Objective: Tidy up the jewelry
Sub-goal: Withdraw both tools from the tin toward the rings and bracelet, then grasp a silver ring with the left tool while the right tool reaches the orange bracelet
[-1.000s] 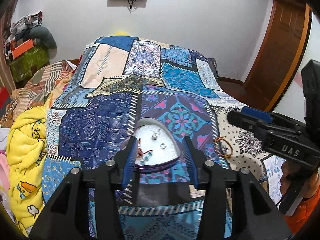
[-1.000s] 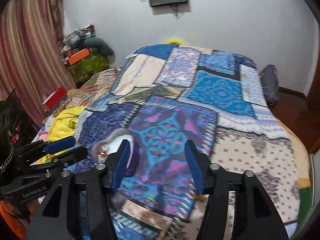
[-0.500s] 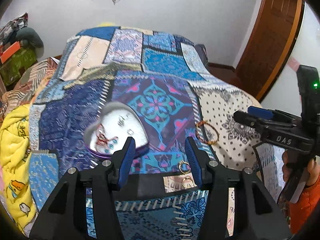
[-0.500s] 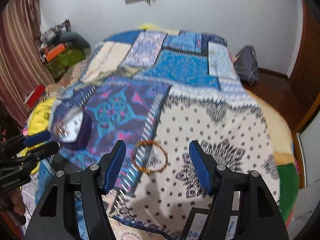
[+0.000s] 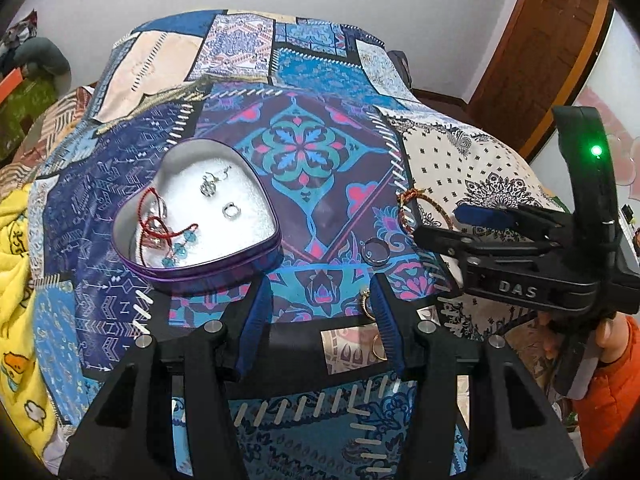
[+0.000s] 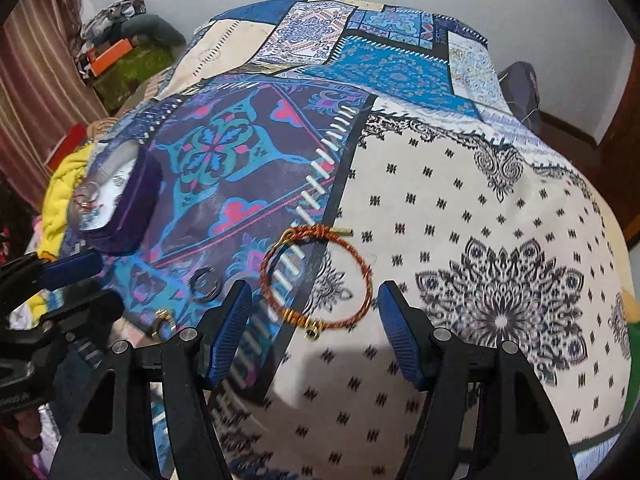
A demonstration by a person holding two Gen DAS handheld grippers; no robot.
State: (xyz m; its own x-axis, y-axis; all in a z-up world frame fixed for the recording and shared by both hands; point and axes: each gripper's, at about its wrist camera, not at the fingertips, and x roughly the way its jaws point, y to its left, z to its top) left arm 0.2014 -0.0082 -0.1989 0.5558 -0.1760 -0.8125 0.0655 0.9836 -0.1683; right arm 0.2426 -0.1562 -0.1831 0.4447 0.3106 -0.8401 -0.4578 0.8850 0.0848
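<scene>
A heart-shaped purple tin (image 5: 224,268) lies open on the patchwork bedspread and holds a red cord necklace (image 5: 160,228), a silver pendant (image 5: 209,187) and a silver ring (image 5: 230,210). My left gripper (image 5: 320,292) is open and empty, just right of the tin. A dark round ring (image 5: 376,252) and gold rings (image 5: 366,300) lie on the cloth by its right finger. A red-orange bangle (image 6: 316,276) lies just ahead of my open, empty right gripper (image 6: 314,312). The tin (image 6: 132,208) shows far left in the right wrist view.
The bedspread (image 6: 480,200) covers a bed that drops off at the right. A yellow blanket (image 5: 16,280) is bunched at the left. Clutter is stacked against the left wall (image 6: 116,56). A wooden door (image 5: 560,40) stands at the right.
Both grippers have swung right and lower toward the bed. The tin has slid left in the left view. The bangle now sits close between the right fingers.
</scene>
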